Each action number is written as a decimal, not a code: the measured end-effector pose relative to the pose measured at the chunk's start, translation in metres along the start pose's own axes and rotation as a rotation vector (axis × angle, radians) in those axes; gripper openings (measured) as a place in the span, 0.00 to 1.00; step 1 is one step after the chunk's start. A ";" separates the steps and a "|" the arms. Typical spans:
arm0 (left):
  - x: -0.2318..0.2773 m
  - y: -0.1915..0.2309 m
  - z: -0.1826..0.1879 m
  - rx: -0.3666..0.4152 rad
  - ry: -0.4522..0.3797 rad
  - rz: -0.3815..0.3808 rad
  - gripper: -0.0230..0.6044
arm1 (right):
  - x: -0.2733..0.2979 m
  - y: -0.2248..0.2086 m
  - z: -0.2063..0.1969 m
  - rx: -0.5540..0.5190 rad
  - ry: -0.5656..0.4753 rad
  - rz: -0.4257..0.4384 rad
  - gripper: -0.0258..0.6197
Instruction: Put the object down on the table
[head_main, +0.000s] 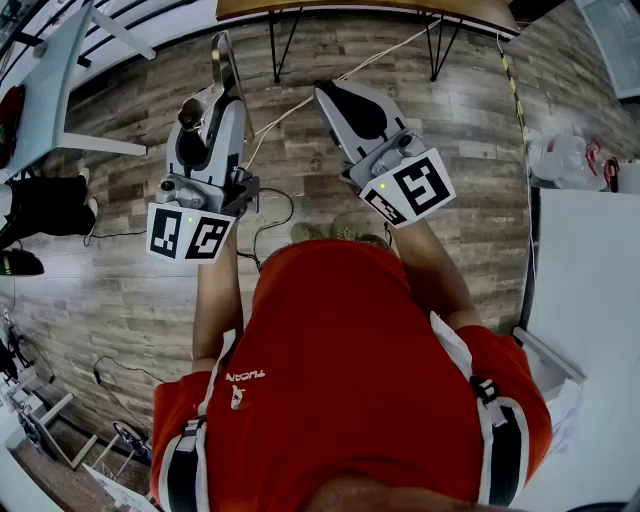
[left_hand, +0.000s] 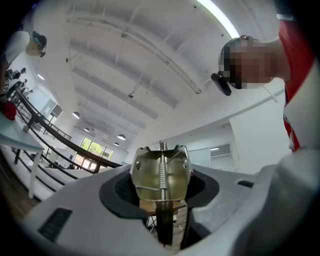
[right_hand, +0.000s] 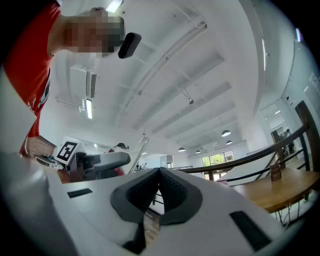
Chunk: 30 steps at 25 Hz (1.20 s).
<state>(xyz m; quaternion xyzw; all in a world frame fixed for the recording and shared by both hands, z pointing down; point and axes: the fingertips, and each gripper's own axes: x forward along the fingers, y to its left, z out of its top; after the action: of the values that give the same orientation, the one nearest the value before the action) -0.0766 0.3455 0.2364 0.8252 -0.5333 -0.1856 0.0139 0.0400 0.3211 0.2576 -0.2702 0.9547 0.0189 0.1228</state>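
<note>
Left tongs (head_main: 222, 100) (left_hand: 161, 186) are clamped on the metal object (head_main: 224, 62) (left_hand: 150, 170). In the left gripper view it is a brass-coloured plate with a coil spring down its middle and a dark stem below, and both pads press its sides. In the head view the object sticks out past the far end of the left tongs. It is held in the air over the wood floor (head_main: 120, 290), not on any tabletop.

Right tongs (head_main: 342, 103) (right_hand: 160, 175) are closed, pad tips touching, with nothing between them. They are held up just right of the left tongs, not touching them.

A wooden tabletop (head_main: 360, 8) on thin black legs is at the far edge, beyond both tongs. A white tabletop (head_main: 590, 300) is at the right, near side. The person in a red shirt (head_main: 340, 370) fills the near middle. A light cable (head_main: 300, 100) runs across the floor between the tongs.
</note>
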 end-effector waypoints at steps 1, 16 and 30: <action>0.000 -0.001 -0.001 -0.001 0.000 0.002 0.35 | -0.001 0.000 0.000 0.005 -0.002 0.008 0.08; 0.030 -0.027 -0.038 0.011 0.028 0.045 0.35 | -0.035 -0.043 -0.007 0.028 -0.011 0.051 0.08; 0.092 0.054 -0.051 -0.010 0.013 0.043 0.35 | 0.046 -0.100 -0.035 -0.015 0.013 0.055 0.08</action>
<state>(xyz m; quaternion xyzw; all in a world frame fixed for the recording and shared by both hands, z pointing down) -0.0740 0.2320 0.2688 0.8147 -0.5498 -0.1825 0.0257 0.0462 0.2083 0.2828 -0.2447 0.9625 0.0275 0.1140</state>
